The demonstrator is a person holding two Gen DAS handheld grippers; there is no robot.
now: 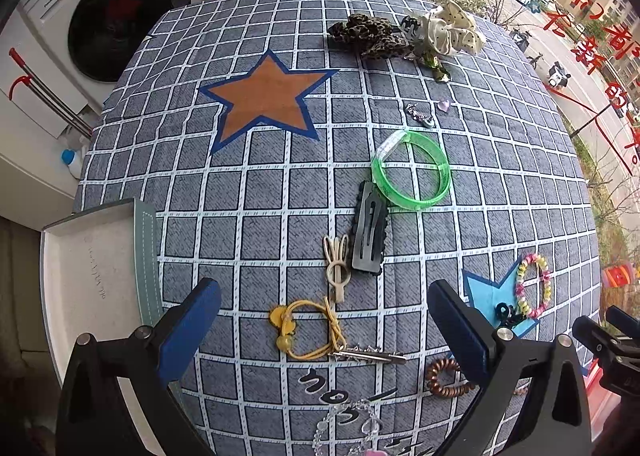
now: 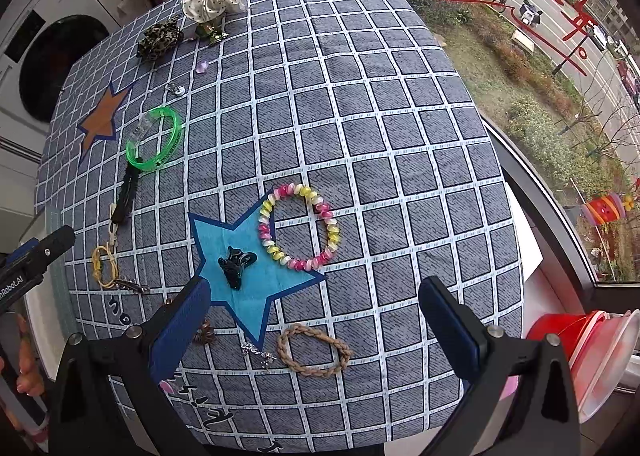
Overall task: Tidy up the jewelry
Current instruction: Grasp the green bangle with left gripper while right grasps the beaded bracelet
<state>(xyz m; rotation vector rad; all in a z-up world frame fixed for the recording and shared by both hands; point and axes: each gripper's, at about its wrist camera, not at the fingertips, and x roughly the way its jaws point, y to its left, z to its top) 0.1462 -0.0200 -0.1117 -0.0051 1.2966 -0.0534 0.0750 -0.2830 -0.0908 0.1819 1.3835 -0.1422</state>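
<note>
Jewelry lies scattered on a grey checked tablecloth [image 1: 260, 191]. My left gripper [image 1: 324, 330] is open and empty above a yellow cord hair tie [image 1: 308, 330] and a silver clip [image 1: 368, 356]. Beyond it lie a beige clip [image 1: 337, 268], a dark snap clip [image 1: 370, 234] and a green bangle [image 1: 412, 169]. My right gripper [image 2: 314, 326] is open and empty above a braided tan bracelet [image 2: 314, 352]. A pink-yellow coil bracelet [image 2: 300, 228] and a small black claw clip [image 2: 236, 262] lie just beyond it.
An open white jewelry box [image 1: 92, 284] sits at the table's left edge. Leopard [image 1: 368, 35] and white dotted [image 1: 448, 29] scrunchies lie at the far side. A brown coil tie [image 1: 444, 378] lies near. Red containers [image 2: 588, 352] stand off the right edge. A washing machine [image 1: 120, 15] stands behind.
</note>
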